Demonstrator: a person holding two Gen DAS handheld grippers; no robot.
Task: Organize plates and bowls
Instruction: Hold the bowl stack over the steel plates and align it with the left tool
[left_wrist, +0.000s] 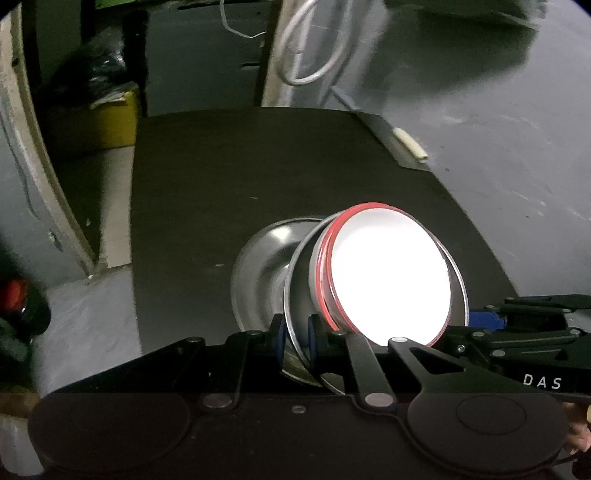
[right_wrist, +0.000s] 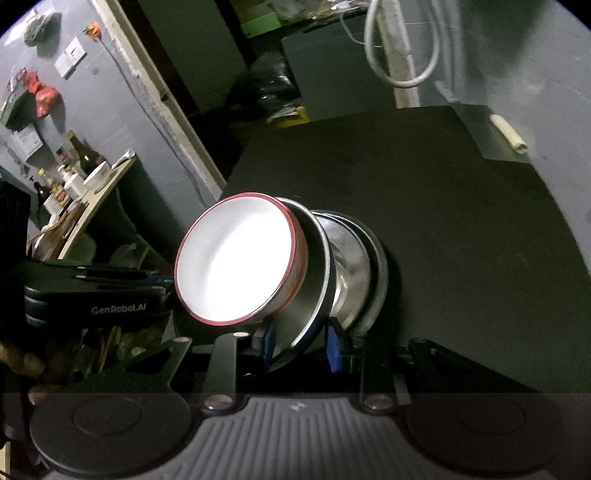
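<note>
Both tongs, left tongs (left_wrist: 297, 338) and right tongs (right_wrist: 301, 345), clamp opposite rims of your steel plate (right_wrist: 314, 254); the red-rimmed bowl (left_wrist: 391, 277) rides inside, directly above the steel bowl (left_wrist: 262, 266).

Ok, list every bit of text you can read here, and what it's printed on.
"DAS" – on the right tool, seen from the left wrist.
"GenRobot.AI" – on the left tool, seen from the right wrist.
Labels on the bottles and the wall papers at left: too small and blurred to read.
</note>
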